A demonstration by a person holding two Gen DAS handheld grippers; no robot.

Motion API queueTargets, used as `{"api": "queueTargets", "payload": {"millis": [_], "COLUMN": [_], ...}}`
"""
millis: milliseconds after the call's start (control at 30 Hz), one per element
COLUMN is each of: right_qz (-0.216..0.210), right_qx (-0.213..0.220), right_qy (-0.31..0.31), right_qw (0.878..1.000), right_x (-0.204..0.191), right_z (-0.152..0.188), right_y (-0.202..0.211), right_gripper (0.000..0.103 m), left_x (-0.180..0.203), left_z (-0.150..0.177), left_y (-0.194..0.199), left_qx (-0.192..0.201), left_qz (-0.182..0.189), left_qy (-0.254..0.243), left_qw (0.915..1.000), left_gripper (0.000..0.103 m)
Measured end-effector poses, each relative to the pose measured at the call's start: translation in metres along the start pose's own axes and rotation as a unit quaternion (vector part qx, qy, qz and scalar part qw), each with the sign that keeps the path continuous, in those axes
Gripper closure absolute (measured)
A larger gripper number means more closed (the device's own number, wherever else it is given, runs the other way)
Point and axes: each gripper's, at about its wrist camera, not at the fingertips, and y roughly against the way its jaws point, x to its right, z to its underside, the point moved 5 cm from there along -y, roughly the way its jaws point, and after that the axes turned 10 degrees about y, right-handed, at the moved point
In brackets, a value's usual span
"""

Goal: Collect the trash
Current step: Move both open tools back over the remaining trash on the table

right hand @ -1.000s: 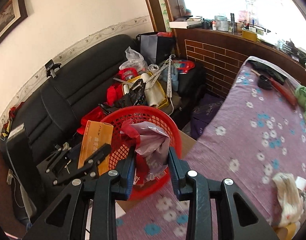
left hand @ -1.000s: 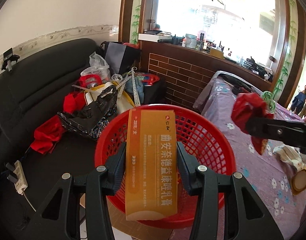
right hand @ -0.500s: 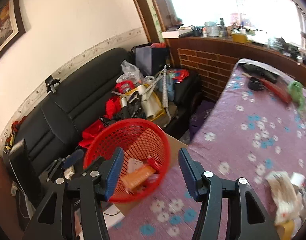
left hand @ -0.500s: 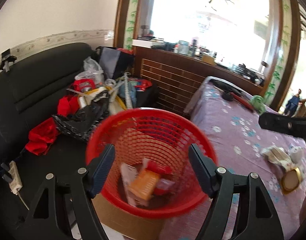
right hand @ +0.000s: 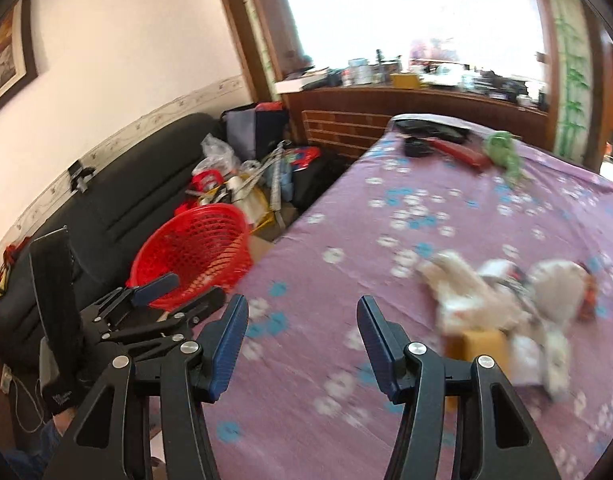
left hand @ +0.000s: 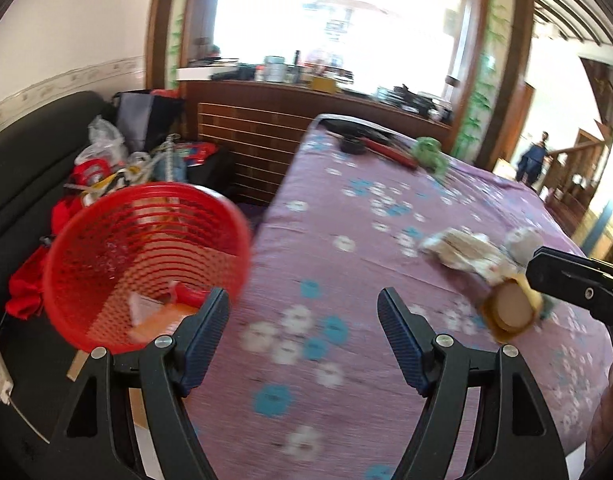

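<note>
The round red plastic mesh basket (left hand: 146,256) left of the purple flowered tablecloth (left hand: 346,360) holds an orange box (left hand: 168,314) and red scraps. Both the left gripper (left hand: 304,320) and right gripper (right hand: 302,328) gape empty; crumpled white trash (right hand: 494,300) lies right.

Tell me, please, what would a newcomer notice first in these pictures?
First the red basket, standing beside the table's left edge with an orange box and other trash already in it. Next, the purple flowered cloth over the table, with a blurred pile of pale wrappers on its right part. Both the left gripper and the right gripper are open and empty above the cloth.
</note>
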Motion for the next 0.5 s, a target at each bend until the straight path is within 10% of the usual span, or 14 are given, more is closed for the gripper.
{"api": "queueTargets", "payload": {"millis": [500], "right_qz": [0.141], "right_qx": [0.037], "right_qy": [-0.132], "right_qw": [0.981], "right_x": [0.152], "right_z": [0.080], "right_y": [0.092], "right_gripper": [0.042], "left_x": [0.166], "left_z": [0.055], "left_y": [-0.016], "left_qx": [-0.088], "left_qz": [0.122], "left_qy": [-0.104], "left_qw": [0.9832], "left_gripper": [0.018]}}
